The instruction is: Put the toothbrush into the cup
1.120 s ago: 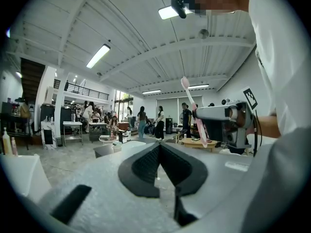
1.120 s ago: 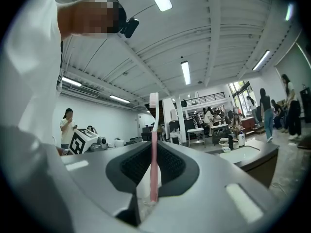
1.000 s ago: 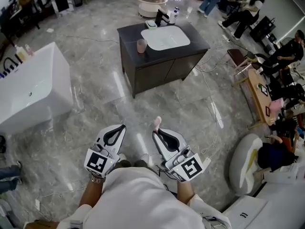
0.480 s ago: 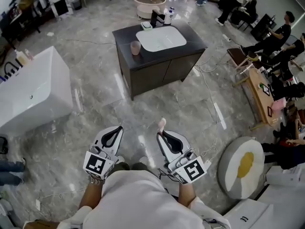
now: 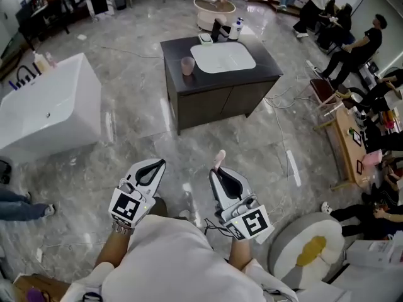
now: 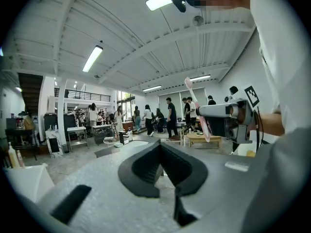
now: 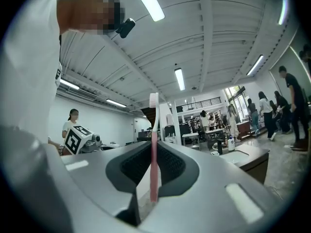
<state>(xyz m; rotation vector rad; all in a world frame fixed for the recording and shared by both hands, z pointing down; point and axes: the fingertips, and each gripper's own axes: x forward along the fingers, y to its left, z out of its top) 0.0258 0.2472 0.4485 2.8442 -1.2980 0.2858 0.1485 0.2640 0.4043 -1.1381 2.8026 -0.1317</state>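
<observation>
The toothbrush is sitting clamped in our right gripper, bristles outward. We are holding our left gripper closed and empty

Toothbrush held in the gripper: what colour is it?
The toothbrush is pink with a whitish head; the right gripper view shows it best.

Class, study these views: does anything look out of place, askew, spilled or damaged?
Nothing looks spilled or damaged. Cables trail loose across the floor beside the vanity, and the toothbrush sits clamped in the right gripper, far from the cup on the counter.
</observation>
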